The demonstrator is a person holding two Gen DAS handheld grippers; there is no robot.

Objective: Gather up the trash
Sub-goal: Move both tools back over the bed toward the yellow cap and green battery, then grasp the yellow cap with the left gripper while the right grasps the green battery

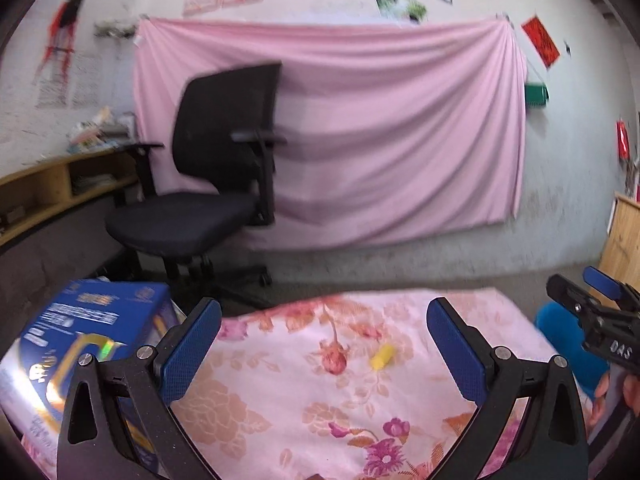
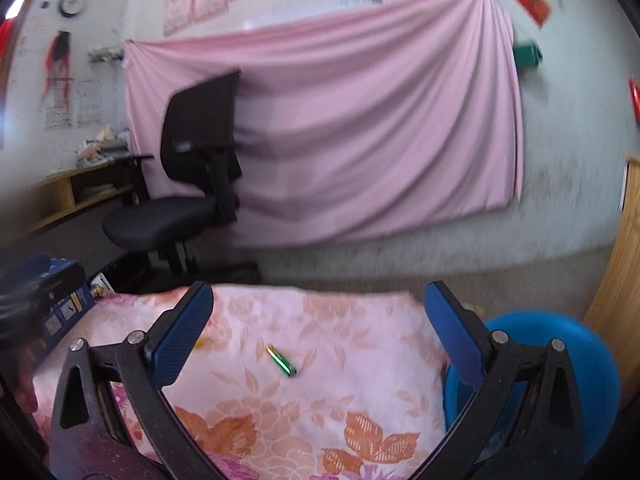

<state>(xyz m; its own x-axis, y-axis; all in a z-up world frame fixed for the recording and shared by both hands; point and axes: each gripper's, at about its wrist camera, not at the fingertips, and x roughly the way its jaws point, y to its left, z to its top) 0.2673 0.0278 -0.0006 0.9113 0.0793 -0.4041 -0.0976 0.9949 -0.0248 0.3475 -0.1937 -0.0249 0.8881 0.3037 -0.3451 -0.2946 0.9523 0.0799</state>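
A small yellow piece of trash [image 1: 383,356] lies on the pink floral cloth [image 1: 280,392], ahead of my left gripper [image 1: 324,344], which is open and empty. In the right wrist view a thin shiny green wrapper [image 2: 281,361] lies on the same cloth [image 2: 320,400], between and just beyond the wide-apart fingers of my right gripper [image 2: 318,332], also open and empty. A blue bin [image 2: 560,364] stands right of the cloth, partly behind the right finger. The right gripper [image 1: 592,300] also shows at the right edge of the left wrist view.
A blue printed box [image 1: 84,336] sits at the cloth's left side. Beyond the cloth stands a black office chair [image 1: 208,184] before a pink sheet [image 1: 360,128] hung on the wall. A wooden shelf [image 1: 52,188] runs along the left; wooden furniture [image 2: 624,280] is at the right.
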